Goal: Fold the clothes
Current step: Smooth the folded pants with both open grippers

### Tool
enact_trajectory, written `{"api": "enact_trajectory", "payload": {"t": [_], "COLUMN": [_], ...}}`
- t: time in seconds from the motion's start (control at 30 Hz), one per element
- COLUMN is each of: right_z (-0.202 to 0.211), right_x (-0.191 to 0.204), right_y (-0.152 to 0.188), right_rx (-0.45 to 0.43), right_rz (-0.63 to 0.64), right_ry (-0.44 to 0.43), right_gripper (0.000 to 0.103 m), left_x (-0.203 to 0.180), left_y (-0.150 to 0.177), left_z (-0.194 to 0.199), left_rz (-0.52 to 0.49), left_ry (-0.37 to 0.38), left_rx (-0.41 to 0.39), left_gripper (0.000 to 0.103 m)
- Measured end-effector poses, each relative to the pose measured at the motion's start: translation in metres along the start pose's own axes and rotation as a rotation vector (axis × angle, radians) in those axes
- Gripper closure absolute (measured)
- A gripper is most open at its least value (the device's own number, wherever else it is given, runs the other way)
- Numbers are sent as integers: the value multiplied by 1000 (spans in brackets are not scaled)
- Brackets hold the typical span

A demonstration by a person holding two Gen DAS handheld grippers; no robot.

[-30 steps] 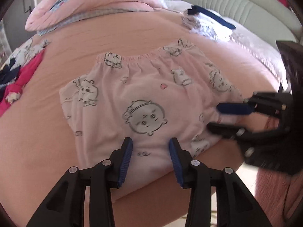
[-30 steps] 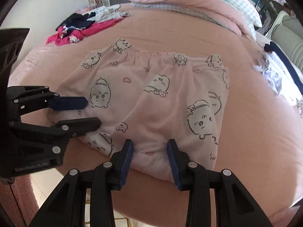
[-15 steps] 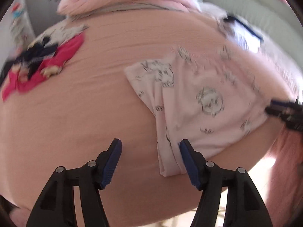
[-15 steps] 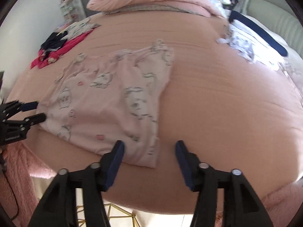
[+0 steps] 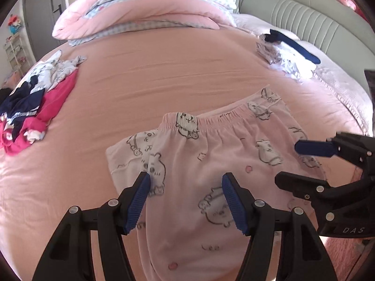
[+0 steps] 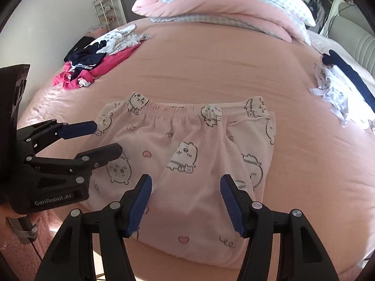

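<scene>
Pale pink pants with cartoon prints [image 5: 211,154] lie folded on the pink bed near its front edge, elastic waistband on the far side; they also show in the right wrist view [image 6: 187,149]. My left gripper [image 5: 186,199] is open and empty, hovering over the near left part of the pants; it also shows in the right wrist view [image 6: 103,138]. My right gripper [image 6: 186,201] is open and empty over the near right part; it also shows in the left wrist view [image 5: 293,161].
A heap of pink, navy and white clothes [image 5: 30,103] lies at the bed's left. White and navy garments [image 5: 290,53] lie at the right. A folded pink quilt [image 5: 145,11] sits at the back. A grey headboard [image 5: 304,16] stands right.
Both grippers swung apart to the pants' outer sides and have come back over the near edge. Both jaws are wider open. The pants are now folded narrower, with side layers tucked under.
</scene>
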State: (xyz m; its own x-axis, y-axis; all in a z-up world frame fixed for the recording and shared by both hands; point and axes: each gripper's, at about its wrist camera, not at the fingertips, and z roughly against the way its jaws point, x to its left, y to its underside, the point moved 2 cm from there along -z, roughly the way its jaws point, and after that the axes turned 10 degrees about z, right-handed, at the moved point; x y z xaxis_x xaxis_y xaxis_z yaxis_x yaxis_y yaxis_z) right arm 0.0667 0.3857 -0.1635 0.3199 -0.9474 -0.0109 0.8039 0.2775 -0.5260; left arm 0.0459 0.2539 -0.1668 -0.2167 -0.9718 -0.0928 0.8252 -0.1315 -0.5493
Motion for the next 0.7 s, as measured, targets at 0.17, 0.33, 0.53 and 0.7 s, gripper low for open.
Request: {"api": "enact_trajectory", "payload": {"t": [0.17,0.33,0.53,0.7], "right_z": [-30,-12,-1,10], "right_x": [-13,-50,-95,-55], "right_y": [14,20,35,1], "right_rx": [41,28,44,-30], "right_rz": [137,44,-98,20], "right_ry": [-4,30,14,18], "right_gripper": [45,48,48,46], "left_x": [36,70,60,35], "left_y": [-4,-4,-11,-26], "left_z": [-23,-22,5,15], "left_rz": [21,9,-42,-9], "left_ry": [31,-15,29,62], "left_rx": [60,78,16,-67], "left_gripper": [32,15,16,16]}}
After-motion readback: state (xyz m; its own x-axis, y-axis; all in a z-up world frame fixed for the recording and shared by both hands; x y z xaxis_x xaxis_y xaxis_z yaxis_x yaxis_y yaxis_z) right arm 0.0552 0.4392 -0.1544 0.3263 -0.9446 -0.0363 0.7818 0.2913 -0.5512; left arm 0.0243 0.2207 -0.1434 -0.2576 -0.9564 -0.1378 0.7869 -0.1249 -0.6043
